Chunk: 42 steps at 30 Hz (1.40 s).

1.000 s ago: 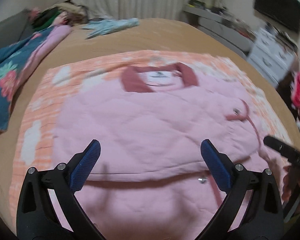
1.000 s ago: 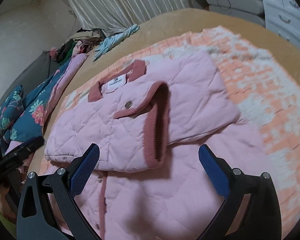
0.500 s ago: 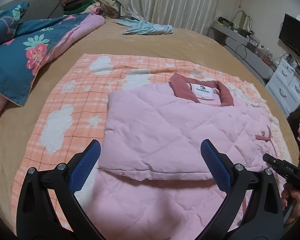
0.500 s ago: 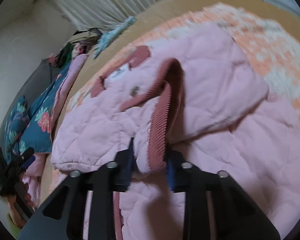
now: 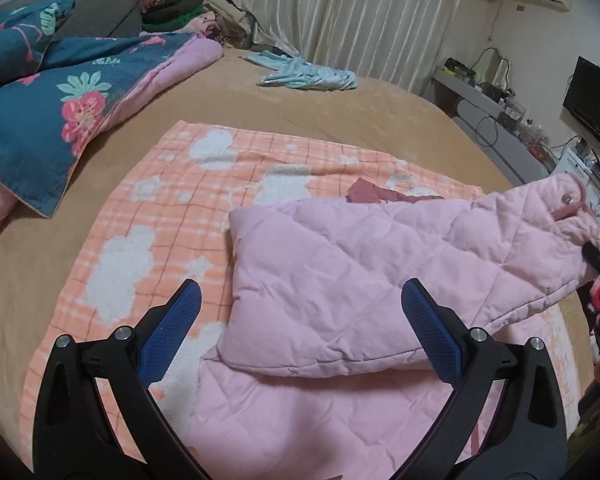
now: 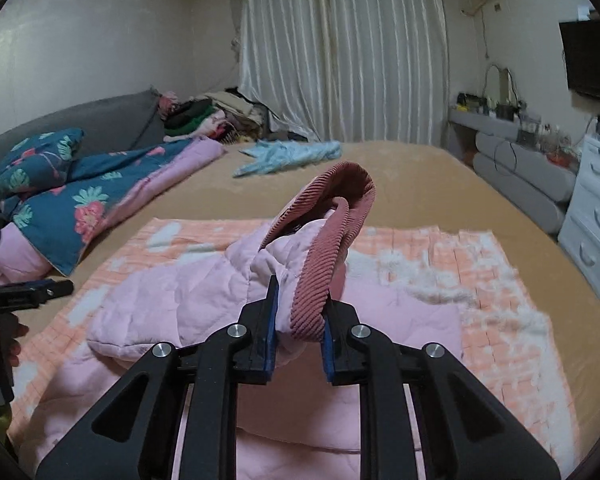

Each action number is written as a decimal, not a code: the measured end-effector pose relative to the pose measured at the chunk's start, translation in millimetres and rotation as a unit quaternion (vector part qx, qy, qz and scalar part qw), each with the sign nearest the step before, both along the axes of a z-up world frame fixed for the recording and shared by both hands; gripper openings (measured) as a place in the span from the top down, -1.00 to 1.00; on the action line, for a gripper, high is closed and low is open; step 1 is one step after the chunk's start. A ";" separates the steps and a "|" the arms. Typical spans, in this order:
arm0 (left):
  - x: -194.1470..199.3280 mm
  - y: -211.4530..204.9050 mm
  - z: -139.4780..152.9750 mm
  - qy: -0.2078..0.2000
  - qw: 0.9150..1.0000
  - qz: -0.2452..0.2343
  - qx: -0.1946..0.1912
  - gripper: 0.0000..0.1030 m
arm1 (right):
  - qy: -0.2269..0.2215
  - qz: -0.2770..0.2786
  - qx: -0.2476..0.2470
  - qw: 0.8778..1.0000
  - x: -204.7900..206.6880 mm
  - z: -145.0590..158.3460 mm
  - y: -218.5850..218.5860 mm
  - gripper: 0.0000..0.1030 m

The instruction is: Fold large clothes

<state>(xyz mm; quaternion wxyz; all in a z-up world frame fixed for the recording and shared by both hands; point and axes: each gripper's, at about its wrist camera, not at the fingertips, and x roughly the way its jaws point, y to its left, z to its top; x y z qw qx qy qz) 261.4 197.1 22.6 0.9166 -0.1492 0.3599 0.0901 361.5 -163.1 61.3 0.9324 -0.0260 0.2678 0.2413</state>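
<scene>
Right wrist view: your right claw [image 6: 298, 330] is clamped on the jacket [image 6: 188, 292] cuff, hiding bed beyond. Left claw [image 5: 300, 334] apart, empty, above jacket; quilt [image 5: 60, 120] far left.

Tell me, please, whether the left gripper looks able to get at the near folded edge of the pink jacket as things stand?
Probably yes: the left gripper is open and empty, and the pink jacket has its folded edge just ahead with nothing between.

Pale curtains [image 6: 342, 52] hang behind the tan bed [image 6: 420, 172], white drawers [image 6: 594, 236] beside it.
</scene>
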 end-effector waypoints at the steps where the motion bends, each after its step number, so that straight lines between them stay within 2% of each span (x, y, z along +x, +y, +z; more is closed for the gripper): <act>1: 2.5 -2.7 -0.4 0.000 1.000 -0.004 0.001 -0.82 | 0.014 -0.006 0.000 1.000 4.4 -8.1 -3.9 0.68; 10: 20.6 -26.7 -15.7 0.019 0.999 -0.031 0.005 -0.82 | 0.097 -0.044 0.005 0.994 5.3 -86.3 -20.2 0.66; 15: 27.2 -37.9 -24.6 0.028 0.999 -0.041 0.005 -0.82 | 0.124 -0.054 0.005 0.991 3.1 -105.4 -24.1 0.53; 20: 34.1 -47.5 -29.6 0.036 0.998 -0.051 0.007 -0.82 | 0.136 -0.058 0.002 0.989 2.1 -109.4 -26.3 0.39; 22: 38.8 -51.4 -31.9 0.040 0.998 -0.057 0.005 -0.82 | 0.144 -0.062 0.001 0.988 3.2 -109.5 -28.2 0.24; 24: 45.6 -56.5 -35.6 0.048 0.997 -0.064 -0.003 -0.82 | 0.145 -0.071 0.003 0.987 1.6 -108.2 -31.4 -0.14; 26: 51.8 -60.5 -39.1 0.056 0.996 -0.071 -0.013 -0.82 | 0.133 -0.080 0.005 0.988 -2.1 -102.7 -35.0 -0.26; 30: 62.7 -68.0 -49.4 0.074 0.994 -0.084 -0.023 -0.82 | 0.111 -0.081 -0.010 0.990 -5.3 -90.5 -34.3 -0.33; 33: 72.7 -69.7 -66.4 0.101 0.991 -0.087 -0.031 -0.82 | 0.100 -0.071 -0.026 0.992 -6.0 -83.6 -26.7 -0.34; 35: 79.5 -70.0 -83.7 0.131 0.988 -0.086 -0.012 -0.82 | 0.097 -0.060 -0.032 0.993 -6.2 -80.3 -19.2 -0.37; 37: 82.1 -66.9 -97.7 0.143 0.986 -0.089 -0.010 -0.83 | 0.099 -0.047 -0.037 0.993 -5.9 -78.6 -9.6 -0.41; 42: 80.7 -59.8 -111.3 0.139 0.986 -0.087 -0.010 -0.84 | 0.118 -0.005 -0.046 0.992 -4.1 -83.1 19.1 -0.52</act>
